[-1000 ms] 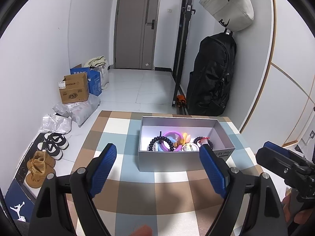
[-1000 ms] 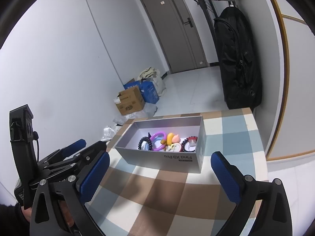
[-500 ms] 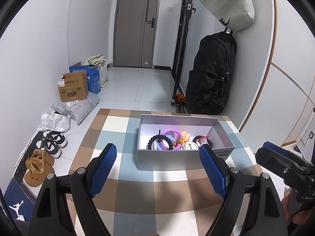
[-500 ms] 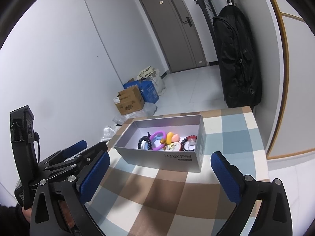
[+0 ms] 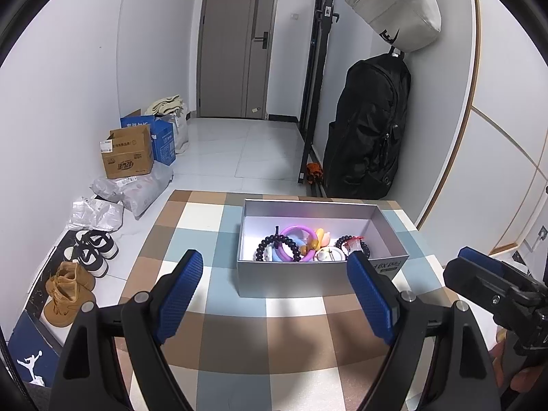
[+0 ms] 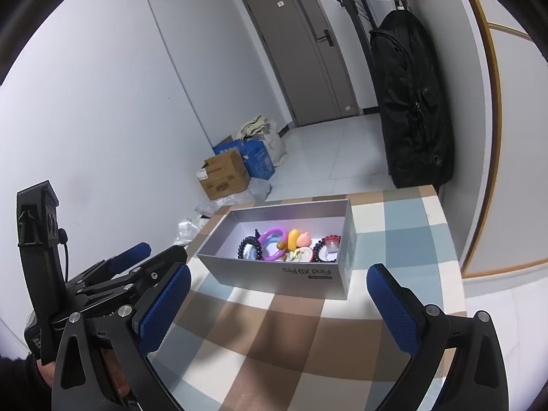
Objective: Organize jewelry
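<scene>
A grey open box (image 5: 284,279) stands on the checked tablecloth (image 5: 260,328); it also shows in the right wrist view (image 6: 274,279). Inside lie a purple ring (image 5: 297,234), a black bead bracelet (image 5: 274,245), a second dark bead bracelet with a red piece (image 5: 354,243), orange and pink pieces (image 5: 320,238) and small pale items. My left gripper (image 5: 277,294) is open and empty, held just in front of the box. My right gripper (image 6: 277,304) is open and empty, in front of the box's printed side. Each gripper shows at the edge of the other's view.
The table's far edge lies just behind the box. Beyond it on the floor are cardboard boxes (image 5: 128,152), plastic bags (image 5: 133,188) and shoes (image 5: 68,289) at the left. A black backpack (image 5: 366,126) hangs at the right wall, a grey door (image 5: 236,44) behind.
Both views have drawn back slightly from the box; the box sits a little farther away. Both grippers stay open and empty.
</scene>
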A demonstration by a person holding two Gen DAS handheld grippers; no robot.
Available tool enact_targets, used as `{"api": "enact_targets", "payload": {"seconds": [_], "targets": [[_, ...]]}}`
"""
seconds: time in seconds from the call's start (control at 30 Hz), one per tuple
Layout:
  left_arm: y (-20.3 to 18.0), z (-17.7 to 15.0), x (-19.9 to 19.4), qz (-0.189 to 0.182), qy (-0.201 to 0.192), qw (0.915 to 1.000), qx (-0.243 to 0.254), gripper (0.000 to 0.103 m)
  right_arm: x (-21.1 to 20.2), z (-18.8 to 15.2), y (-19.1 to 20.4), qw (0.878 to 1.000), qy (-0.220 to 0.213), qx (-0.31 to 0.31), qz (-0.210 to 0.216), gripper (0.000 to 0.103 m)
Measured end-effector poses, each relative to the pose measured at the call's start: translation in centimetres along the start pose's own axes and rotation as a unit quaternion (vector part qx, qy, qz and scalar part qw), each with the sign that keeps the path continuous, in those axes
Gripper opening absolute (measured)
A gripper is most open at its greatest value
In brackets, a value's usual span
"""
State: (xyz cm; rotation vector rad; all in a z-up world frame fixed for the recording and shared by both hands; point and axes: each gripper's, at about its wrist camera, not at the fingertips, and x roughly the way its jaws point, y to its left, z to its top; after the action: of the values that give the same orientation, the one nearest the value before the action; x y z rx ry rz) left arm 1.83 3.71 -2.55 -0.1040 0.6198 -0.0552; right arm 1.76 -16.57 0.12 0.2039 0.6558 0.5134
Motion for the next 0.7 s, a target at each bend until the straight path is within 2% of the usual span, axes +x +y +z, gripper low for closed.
{"api": "enact_targets", "payload": {"seconds": [0.7], "targets": [[0.06,-0.17,0.09,0.003,-0.001,1.0000,-0.004,0.083,0.03,0.11,-0.30,1.000,0.003,0.002,-0.006,0.103]]}}
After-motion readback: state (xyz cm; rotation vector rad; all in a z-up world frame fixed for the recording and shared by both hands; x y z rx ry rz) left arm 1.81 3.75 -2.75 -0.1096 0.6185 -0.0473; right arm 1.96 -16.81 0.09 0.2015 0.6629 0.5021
